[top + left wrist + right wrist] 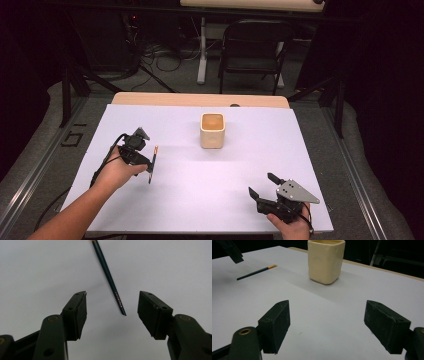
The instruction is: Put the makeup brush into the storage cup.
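Cream square cup [212, 130] upright at frame centre on white table [200, 200], inside looks empty as far as high view shows. Thin dark brush [153, 163] lies flat left of centre. Left gripper [148, 167] hovers right over it, jaws apart, nothing pinched. Right gripper [261, 185] lower right, jaws wide, empty.

The black two-jaw left gripper [150, 167] is held w/ jaws apart, pointed down. The black two-jaw right gripper [262, 184] is held low, jaws wide.
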The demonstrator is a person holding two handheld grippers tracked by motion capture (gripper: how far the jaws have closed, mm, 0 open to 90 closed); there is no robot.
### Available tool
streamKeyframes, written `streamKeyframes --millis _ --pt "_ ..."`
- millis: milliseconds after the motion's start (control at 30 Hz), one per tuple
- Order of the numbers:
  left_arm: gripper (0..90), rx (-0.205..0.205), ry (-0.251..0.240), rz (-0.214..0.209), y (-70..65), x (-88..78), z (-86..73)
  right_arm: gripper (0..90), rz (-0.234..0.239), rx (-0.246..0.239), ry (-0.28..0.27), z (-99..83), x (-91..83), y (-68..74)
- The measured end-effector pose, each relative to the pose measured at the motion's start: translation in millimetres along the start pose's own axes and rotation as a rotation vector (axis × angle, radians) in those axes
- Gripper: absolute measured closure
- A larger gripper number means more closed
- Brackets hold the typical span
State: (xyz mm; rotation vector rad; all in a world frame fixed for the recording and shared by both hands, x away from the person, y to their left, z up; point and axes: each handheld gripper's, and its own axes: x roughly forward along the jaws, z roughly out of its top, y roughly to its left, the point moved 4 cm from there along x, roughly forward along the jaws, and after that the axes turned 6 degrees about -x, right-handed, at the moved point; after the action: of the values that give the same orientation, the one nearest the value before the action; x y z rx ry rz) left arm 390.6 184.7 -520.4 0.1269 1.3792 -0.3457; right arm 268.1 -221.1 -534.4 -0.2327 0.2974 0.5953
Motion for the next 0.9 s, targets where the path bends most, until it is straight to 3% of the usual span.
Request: streamKeyframes --millis 900 --pt "47.3 -0.037 0.044 0.005 -7.0 16.4 17.6 20.8 0.004 0.001 -0.005 0.0 0.5 0.2"
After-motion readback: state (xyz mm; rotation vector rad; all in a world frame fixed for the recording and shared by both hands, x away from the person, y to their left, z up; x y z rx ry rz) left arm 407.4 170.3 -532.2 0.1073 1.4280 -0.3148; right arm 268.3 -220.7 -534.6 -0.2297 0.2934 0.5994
